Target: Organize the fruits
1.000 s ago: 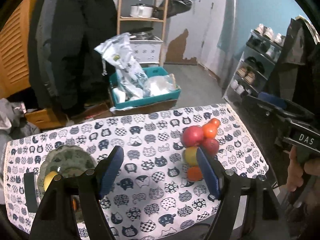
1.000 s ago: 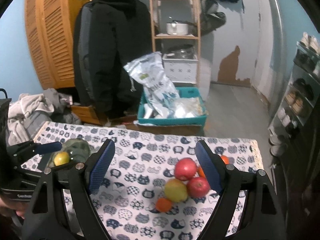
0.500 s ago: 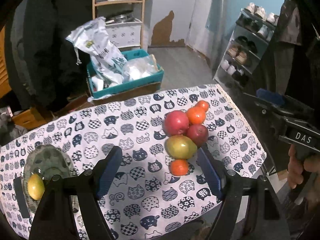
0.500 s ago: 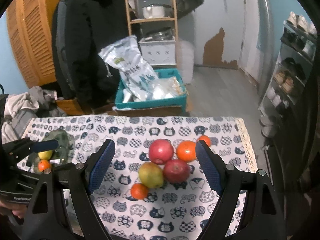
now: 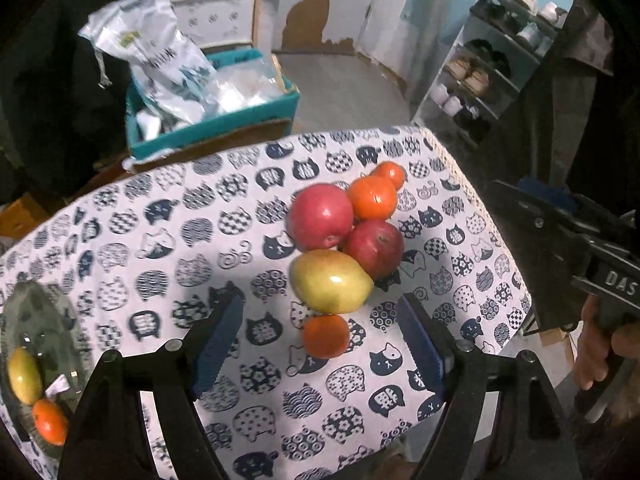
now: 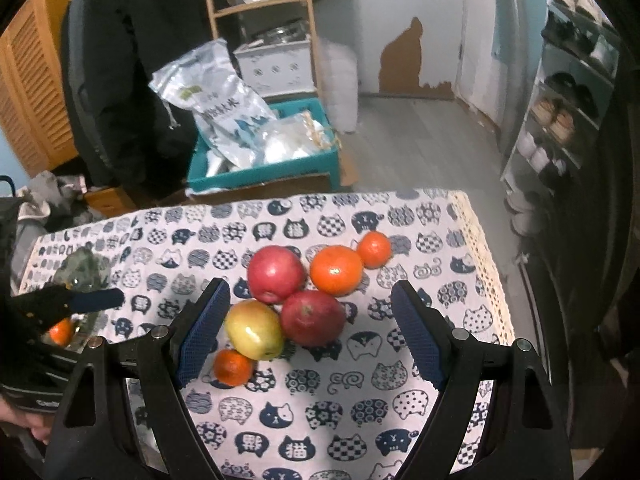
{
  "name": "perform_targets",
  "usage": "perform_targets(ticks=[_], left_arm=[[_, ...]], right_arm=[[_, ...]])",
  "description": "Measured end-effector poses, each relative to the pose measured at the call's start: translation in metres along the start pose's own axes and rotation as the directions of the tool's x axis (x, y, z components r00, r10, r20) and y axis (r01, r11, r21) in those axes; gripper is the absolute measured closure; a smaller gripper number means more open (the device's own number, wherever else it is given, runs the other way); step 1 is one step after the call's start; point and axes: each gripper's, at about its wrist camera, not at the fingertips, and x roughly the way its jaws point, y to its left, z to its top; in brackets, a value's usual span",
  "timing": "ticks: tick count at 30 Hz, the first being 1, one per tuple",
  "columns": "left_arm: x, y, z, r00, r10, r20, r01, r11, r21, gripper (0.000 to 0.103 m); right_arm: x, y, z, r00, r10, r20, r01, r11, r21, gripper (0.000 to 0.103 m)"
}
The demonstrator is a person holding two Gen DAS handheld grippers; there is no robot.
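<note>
Red, orange and yellow-green fruit sits bunched tight on the cat-print cloth of the desk [image 5: 160,216], toward its right end: two red apples [image 5: 320,216] [image 5: 376,247], a yellow-green mango [image 5: 330,281], a big tangerine [image 5: 372,198], two small tangerines [image 5: 325,335] [image 5: 390,174]. All touch or nearly touch.

Left hand-held gripper [image 5: 320,344]: jaws opening, nothing clamped, near small tangerine framed between the pads. Right hand-held gripper [image 6: 308,332]: jaws wide, released, hanging above the mango [image 6: 254,329] and the nearer apple [image 6: 313,317].

Risks:
- A pad nudging one fruit likely shoves its neighbours; round ones could roll, and the far small tangerine sits near the desk's right edge.
- Both tools aim at the same cluster, so they could collide.
- A pad wedging between mango and small tangerine could give an off-centre pinch and a slip.

Glass dish [image 5: 38,320] at left already holds a lemon-like yellow fruit [image 5: 25,369] and a tangerine [image 5: 50,422]; a dropped fruit may knock those.
</note>
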Motion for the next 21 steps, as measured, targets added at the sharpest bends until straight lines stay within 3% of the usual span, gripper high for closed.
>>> perform_targets(ticks=[7, 21], left_arm=[[0.042, -0.006, 0.000, 0.996, -0.045, -0.079, 0.045, 0.999, -0.012, 0.022], [0.104, -0.013, 0.004, 0.986, -0.056, -0.154, 0.064, 0.997, 0.044, 0.022]], right_arm=[[0.029, -0.015, -0.010, 0.998, -0.025, -0.064, 0.026, 0.999, 0.021, 0.020], [0.072, -0.040, -0.023, 0.987, -0.023, -0.161, 0.037, 0.996, 0.081, 0.020]])
